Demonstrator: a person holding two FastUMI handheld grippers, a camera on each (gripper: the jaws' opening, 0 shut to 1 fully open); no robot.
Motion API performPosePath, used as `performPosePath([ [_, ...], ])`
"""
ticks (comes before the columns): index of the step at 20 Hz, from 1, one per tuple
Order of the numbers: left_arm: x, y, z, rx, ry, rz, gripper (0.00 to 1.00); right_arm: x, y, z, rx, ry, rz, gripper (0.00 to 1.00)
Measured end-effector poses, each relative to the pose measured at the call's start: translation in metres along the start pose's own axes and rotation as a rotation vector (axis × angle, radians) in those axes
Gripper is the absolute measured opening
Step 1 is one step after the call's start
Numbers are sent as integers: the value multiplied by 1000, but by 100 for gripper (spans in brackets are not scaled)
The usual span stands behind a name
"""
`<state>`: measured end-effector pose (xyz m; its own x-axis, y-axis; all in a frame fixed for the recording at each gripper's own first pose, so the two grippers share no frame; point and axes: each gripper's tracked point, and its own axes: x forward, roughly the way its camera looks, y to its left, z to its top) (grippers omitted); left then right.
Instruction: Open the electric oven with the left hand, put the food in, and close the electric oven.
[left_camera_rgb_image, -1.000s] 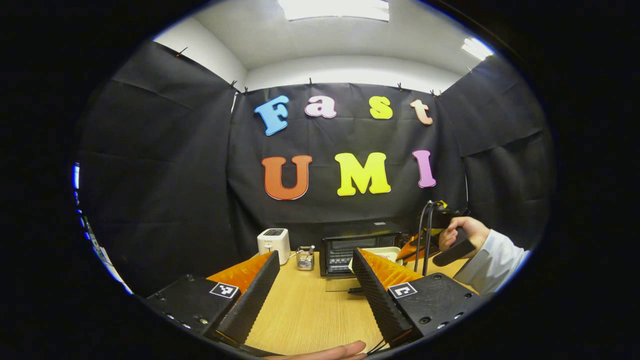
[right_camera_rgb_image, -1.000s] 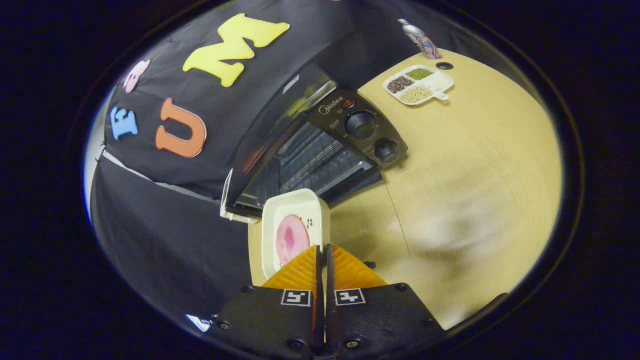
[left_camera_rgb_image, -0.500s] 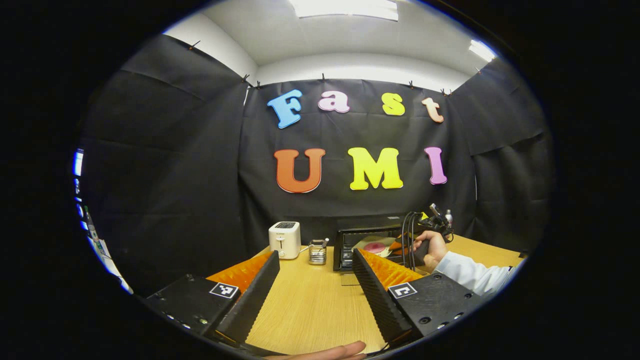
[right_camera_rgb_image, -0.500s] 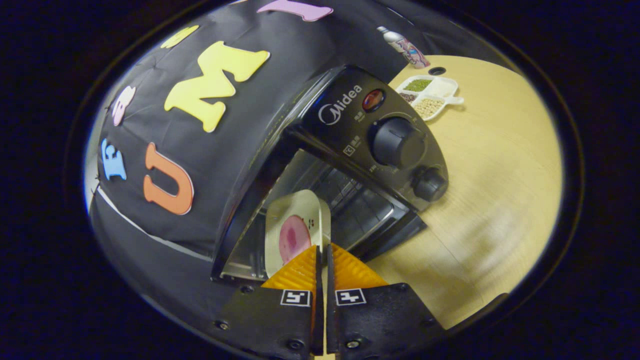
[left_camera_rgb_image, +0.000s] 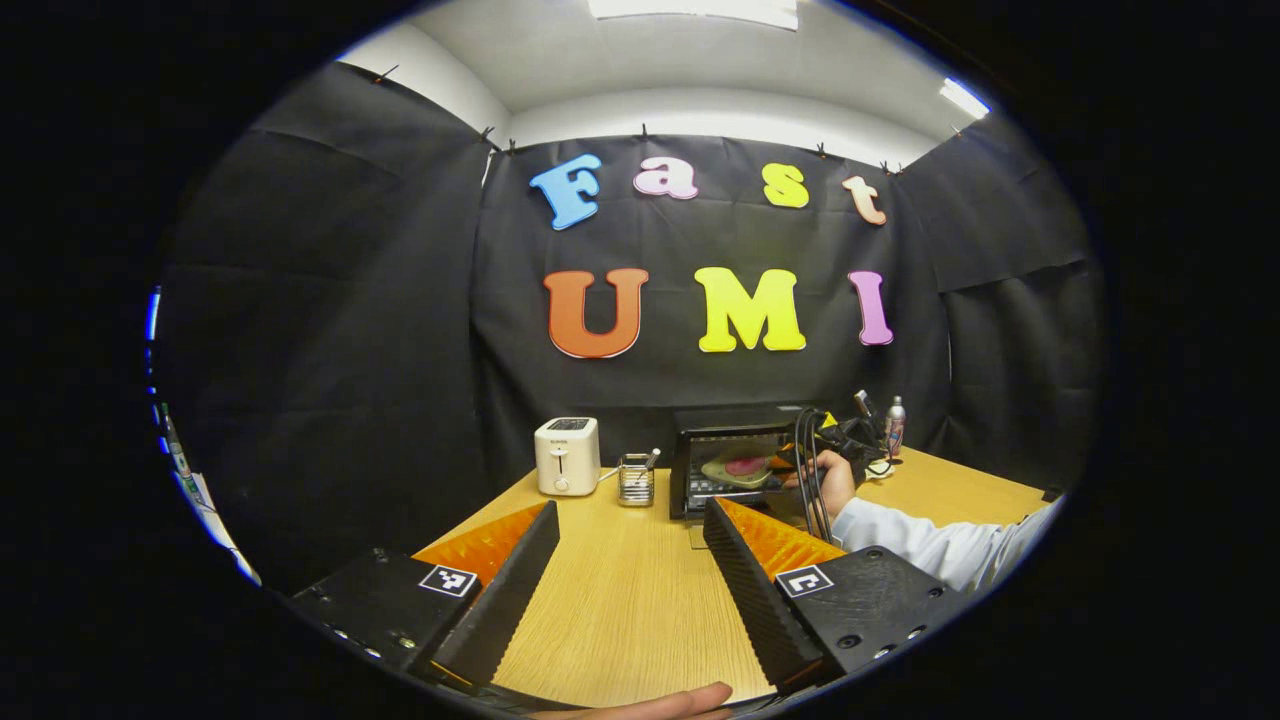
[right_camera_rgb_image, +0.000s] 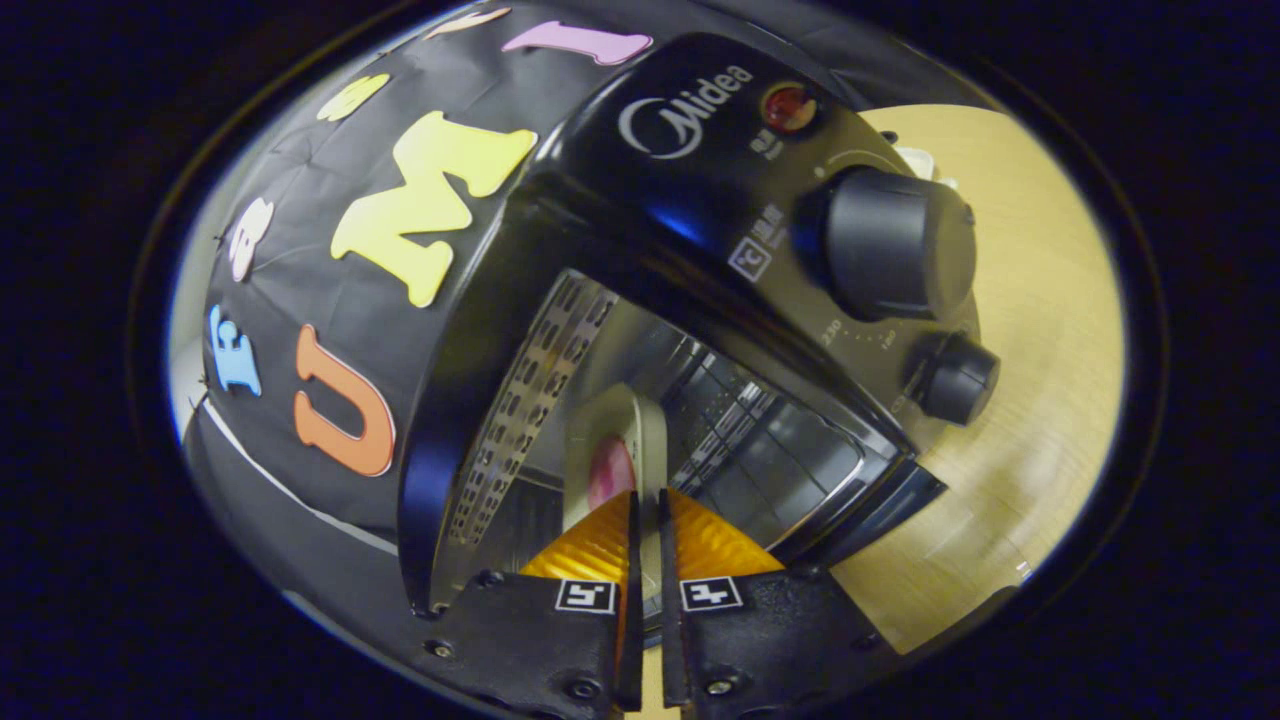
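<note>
Oven (right_camera_rgb_image: 640, 250) stands open at the far side of the table (left_camera_rgb_image: 620, 610) — your right gripper (right_camera_rgb_image: 645, 500) pinches the dish (right_camera_rgb_image: 615, 450) inside its mouth; your left gripper (left_camera_rgb_image: 625, 560) hangs wide apart, empty.

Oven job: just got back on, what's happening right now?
The right gripper is shut on the rim of a white dish with pink food, pushing it into the open oven. The left gripper hangs open and empty over the table, back from the oven. The oven door is not yet closed.
</note>
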<state>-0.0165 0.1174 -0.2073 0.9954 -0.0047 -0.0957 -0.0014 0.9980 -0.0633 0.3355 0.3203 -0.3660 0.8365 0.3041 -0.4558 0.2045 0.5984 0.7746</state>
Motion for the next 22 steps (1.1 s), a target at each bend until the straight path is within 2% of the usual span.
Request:
performPosePath([
  [3, -1, -3, -7, 8, 32, 2, 93, -17, 2, 8, -34, -29, 13, 46],
  [6, -4, -10, -9, 16, 55, 4, 93, -33, -7, 7, -82, -23, -20, 63],
  [9, -6, -15, -6, 19, 65, 14, 93, -57, -16, 4, -147, -21, -40, 95],
  [10, -8, -17, -5, 20, 66, 18, 93, -66, -15, -1, -175, -6, -28, 93],
  [11, -9, -19, -4, 19, 67, 18, 93, -74, -16, -4, -208, 10, -21, 100],
  [12, -10, -23, -3, 18, 70, 16, 93, -83, -21, -7, -241, 17, -28, 94],
  [13, -11, -27, -2, 19, 74, 15, 93, -94, -22, -10, -272, 21, -25, 94],
  [14, -10, -28, -3, 21, 76, 16, 93, -105, -24, -12, -310, 25, -24, 100],
  [15, -9, -31, -3, 22, 79, 15, 93, -118, -24, -14, -345, 24, -13, 94],
  [16, -9, -34, -4, 23, 83, 12, 93, -132, -22, -14, -381, 21, 4, 94],
  [19, -4, -39, -4, 28, 97, 14, 93, -175, -22, -2, -470, -13, 29, 94],
  [22, 5, -48, -5, -12, 125, 4, 94, -219, -16, 18, -541, -65, 72, 94],
])
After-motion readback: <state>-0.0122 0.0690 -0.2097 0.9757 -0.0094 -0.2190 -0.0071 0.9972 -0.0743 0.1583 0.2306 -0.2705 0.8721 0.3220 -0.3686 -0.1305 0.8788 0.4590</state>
